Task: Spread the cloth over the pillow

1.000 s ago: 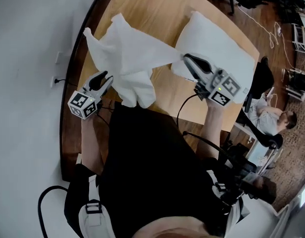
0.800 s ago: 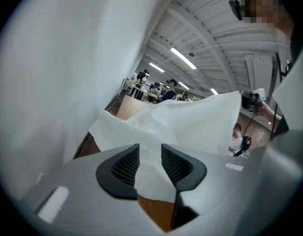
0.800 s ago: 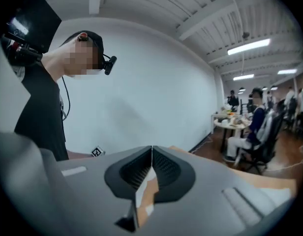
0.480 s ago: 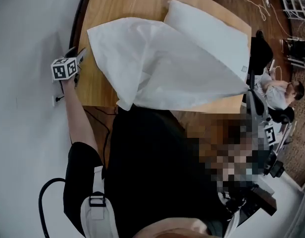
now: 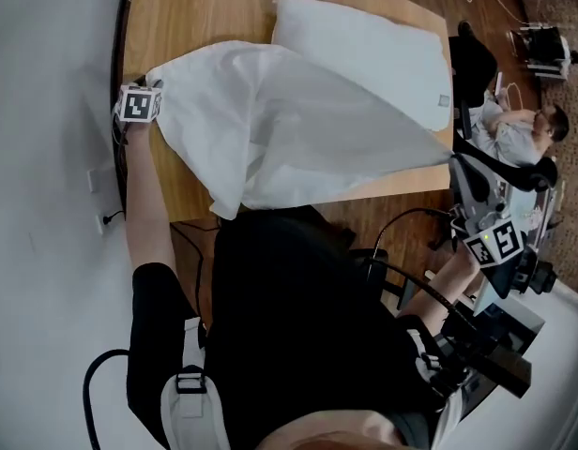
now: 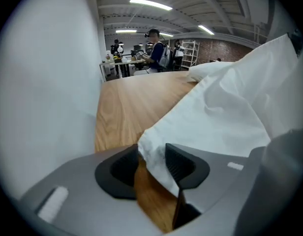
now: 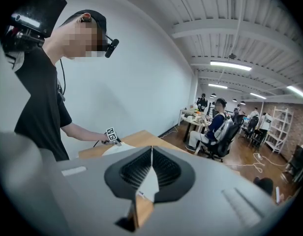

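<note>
White fabric cloth [image 5: 298, 120] hangs stretched above the wooden counter [image 5: 186, 17], partly covering the white rectangular pillow [image 5: 383, 50]. The left tool [image 6: 152, 156] is opening its jaws, with a cloth corner between them. The right tool [image 7: 151, 166] pinches the opposite corner tight.

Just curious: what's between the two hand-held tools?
The white cloth, in the head view, spans from the left tool, whose opening jaws have its corner between them, to the right tool, shut on it.
</note>
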Motion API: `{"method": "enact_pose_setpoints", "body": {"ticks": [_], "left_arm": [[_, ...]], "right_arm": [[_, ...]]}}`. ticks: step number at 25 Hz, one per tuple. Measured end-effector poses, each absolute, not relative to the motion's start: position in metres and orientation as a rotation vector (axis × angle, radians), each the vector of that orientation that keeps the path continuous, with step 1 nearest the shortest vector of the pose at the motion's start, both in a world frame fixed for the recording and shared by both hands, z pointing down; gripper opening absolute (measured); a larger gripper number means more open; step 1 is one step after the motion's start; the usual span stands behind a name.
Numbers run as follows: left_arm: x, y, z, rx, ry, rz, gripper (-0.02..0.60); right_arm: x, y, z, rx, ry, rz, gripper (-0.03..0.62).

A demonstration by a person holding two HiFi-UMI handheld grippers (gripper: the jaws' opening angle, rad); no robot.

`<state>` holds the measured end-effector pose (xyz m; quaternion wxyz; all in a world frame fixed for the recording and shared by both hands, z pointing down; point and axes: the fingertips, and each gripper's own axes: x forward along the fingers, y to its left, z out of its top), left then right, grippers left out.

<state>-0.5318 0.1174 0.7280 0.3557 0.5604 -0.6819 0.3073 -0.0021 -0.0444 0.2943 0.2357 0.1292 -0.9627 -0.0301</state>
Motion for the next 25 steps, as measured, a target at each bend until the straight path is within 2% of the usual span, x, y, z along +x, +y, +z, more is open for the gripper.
{"method": "enact_pose_setpoints", "body": {"ticks": [2,3,8,13,17,21,25], "left_arm": [[-0.520,0.112,0.725,1.480,-1.742,0.767,0.060],[-0.516,0.112,0.723,1.489,-1.740,0.725,0.028],[-0.515,0.123,0.676,1.560,-1.844,0.343,0.021],[-0.513,0.139,0.636,1.643,-1.858,0.088,0.017],[-0.515,0.140,0.576,1.751,-1.902,-0.280,0.020],[-0.525,0.156,0.491,1.847,-1.979,-0.720,0.020],[-0.514,0.176,0.406,1.949,-2.109,-0.843,0.020]], "right_arm": [[-0.001,-0.044,0.296,0.359,-2.644,-0.082,0.008],[0.000,-0.044,0.296,0.362,-2.646,-0.081,0.008],[0.003,-0.044,0.292,0.371,-2.656,-0.088,0.008],[-0.002,-0.042,0.288,0.354,-2.677,-0.109,0.008],[0.002,-0.044,0.271,0.386,-2.688,-0.160,0.008],[0.050,-0.054,0.221,0.595,-2.669,-0.301,0.008],[0.141,-0.091,0.173,0.973,-2.533,-0.428,0.008]]}}
